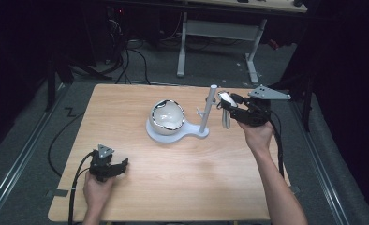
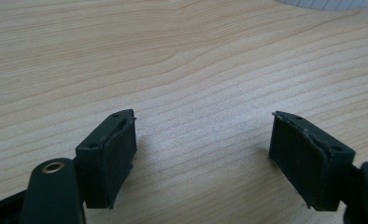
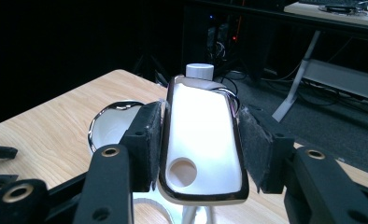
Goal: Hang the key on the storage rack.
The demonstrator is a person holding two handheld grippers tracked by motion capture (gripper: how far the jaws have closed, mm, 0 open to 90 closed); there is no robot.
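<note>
**Right tongs pinch a white spoon by the stand; left tongs spread over bare wood**

Right tongs (image 3: 201,140): jaws pressed in on a white spoon (image 3: 201,135), one pad on each long edge. In the right gripper view the spoon has a dark shiny rim and a round hole near its lower end; it stands roughly upright between the pads. A white post (image 3: 200,71) pokes up just behind the spoon's top.

High view: right tongs (image 1: 227,105) sit at about 2 o'clock on the table (image 1: 173,187), held by the right hand (image 1: 257,133). The spoon (image 1: 226,99) is up off the tabletop, just beside the post (image 1: 207,110) on its 3 o'clock side. Cannot tell whether spoon and post touch.

The post rises from a flat white base (image 1: 192,133). A white bowl (image 1: 167,117) with a dark rim sits on the round end of that base, at 9 o'clock from the post, near table centre.

Left tongs (image 2: 203,140): jaws spread wide, nothing between them, only wood grain below. In the high view they (image 1: 119,166) lie low near the table at about 7 o'clock, gripped by the left hand (image 1: 97,190), well apart from the bowl and stand. A black cable (image 1: 75,187) trails off the near edge.
</note>
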